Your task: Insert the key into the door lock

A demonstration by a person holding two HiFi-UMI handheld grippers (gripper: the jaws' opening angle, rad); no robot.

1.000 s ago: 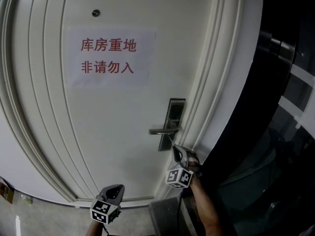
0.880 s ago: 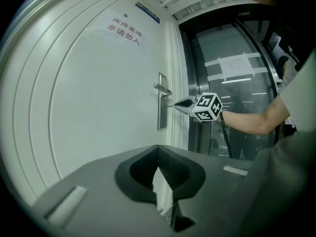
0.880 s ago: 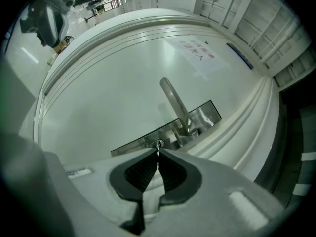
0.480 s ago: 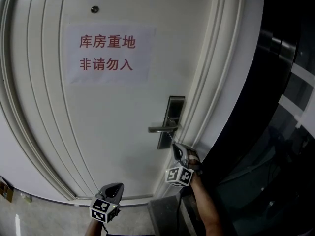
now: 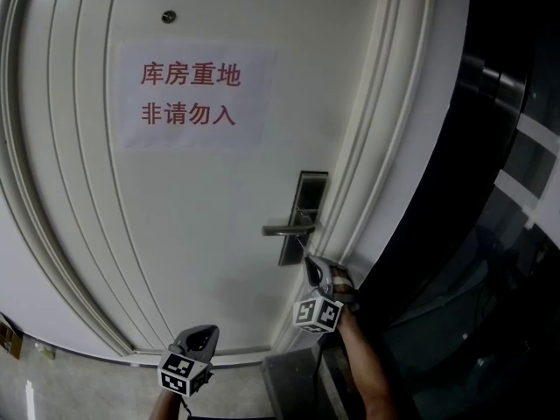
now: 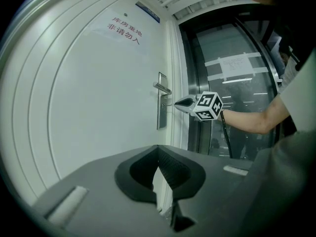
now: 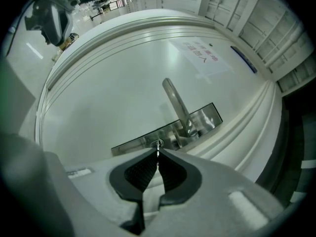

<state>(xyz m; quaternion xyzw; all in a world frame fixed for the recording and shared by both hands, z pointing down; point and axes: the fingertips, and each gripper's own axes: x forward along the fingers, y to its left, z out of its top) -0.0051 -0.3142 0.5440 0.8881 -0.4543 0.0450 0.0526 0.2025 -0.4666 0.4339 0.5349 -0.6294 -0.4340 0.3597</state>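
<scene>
Right gripper: clenched on the key. Only a thin sliver of metal shows past the meeting jaw tips. Gripper held roughly level, pointed squarely at the door.

Key: long axis runs straight ahead along the gripper's own line, toward the door face. Its tip sits at the keyhole, directly in front of the jaws and touching or just entering. How deep it sits cannot be told.

Keyhole: round cylinder set in the metal lock plate, dead ahead of the jaw tips. The lever handle stands on the same plate, just beside the keyhole and clear of the jaws.

Left gripper: jaw tips together, nothing between them. It is held low and well apart from the lock, off to the right gripper's left. It plays no part here, and the right hand is far the nearer.

Paper notice: red print, fixed to the door well above and left of the lock.

Judgement: insertion is at or just past first contact. The remaining move is a straight push along the key's axis, and any tilt of the blade risks jamming at the keyhole mouth.
</scene>
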